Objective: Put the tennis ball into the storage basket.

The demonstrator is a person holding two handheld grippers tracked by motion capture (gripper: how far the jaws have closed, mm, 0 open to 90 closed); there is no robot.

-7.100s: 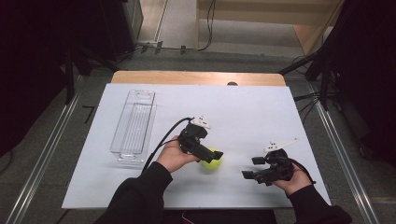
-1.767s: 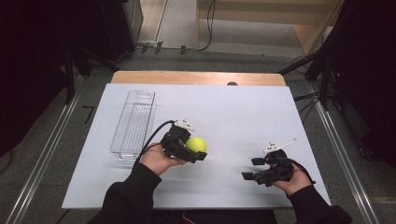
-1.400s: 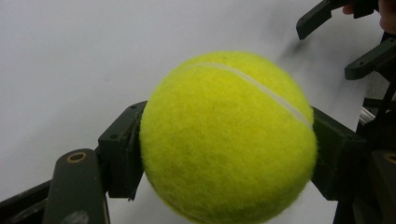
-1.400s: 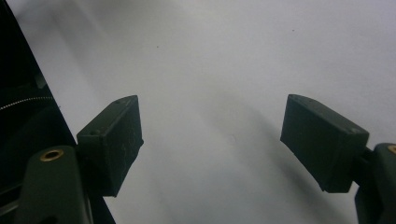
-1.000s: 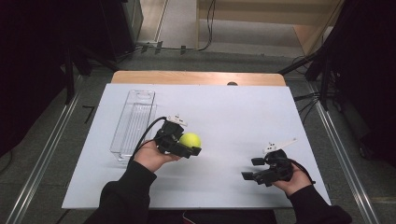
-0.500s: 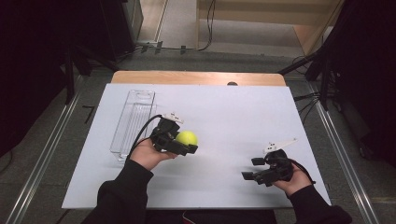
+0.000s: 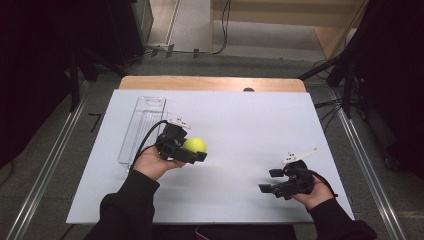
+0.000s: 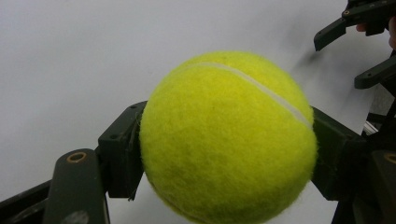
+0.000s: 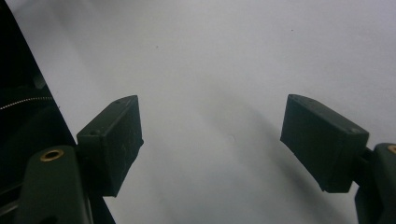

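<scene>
Clear plastic tray [image 7: 142,131], long, narrow and hard-walled, sits at the far left of the white table [image 7: 250,120]. Your left gripper [image 7: 192,150] is clamped on the tennis ball [image 7: 195,145], carried above the table just right of the tray. Ball is round and fuzzy, and the flat pads [image 8: 122,154] bite only at its sides, so tilt or ease off and it'll likely roll out and bounce. Your right gripper [image 7: 272,181], jaws spread with nothing between them, sits near the table's right front corner.
</scene>
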